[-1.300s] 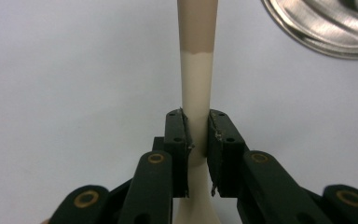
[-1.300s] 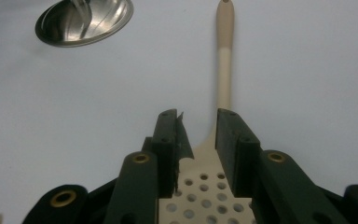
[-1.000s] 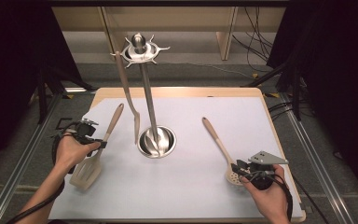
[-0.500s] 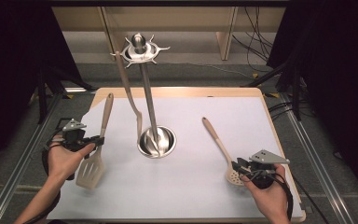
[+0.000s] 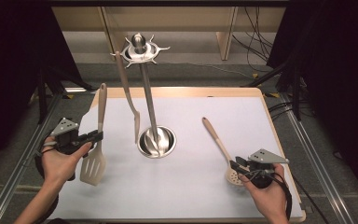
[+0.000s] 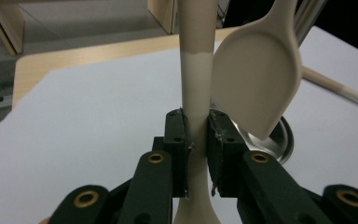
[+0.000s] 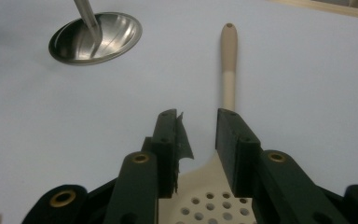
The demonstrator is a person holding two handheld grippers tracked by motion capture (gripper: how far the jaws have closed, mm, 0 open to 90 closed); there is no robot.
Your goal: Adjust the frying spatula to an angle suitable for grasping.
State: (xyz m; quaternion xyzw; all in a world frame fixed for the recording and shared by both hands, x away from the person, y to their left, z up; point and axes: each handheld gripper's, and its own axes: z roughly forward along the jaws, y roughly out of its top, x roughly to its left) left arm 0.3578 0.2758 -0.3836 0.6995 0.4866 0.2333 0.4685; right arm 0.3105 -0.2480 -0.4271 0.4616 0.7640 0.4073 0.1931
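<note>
My left gripper [image 5: 95, 136] is gripping the slotted turner [image 5: 94, 161] by its handle, jaws closed on it, and has tipped it up off the tabletop [image 5: 186, 186] so the handle now points toward the utensil stand [image 5: 142, 49], where a spatula [image 5: 129, 100] already hangs. Hanging it looks like the next step. My right gripper [image 5: 235, 165] is waiting with jaws open over the skimmer [image 5: 219, 149] lying flat.
</note>
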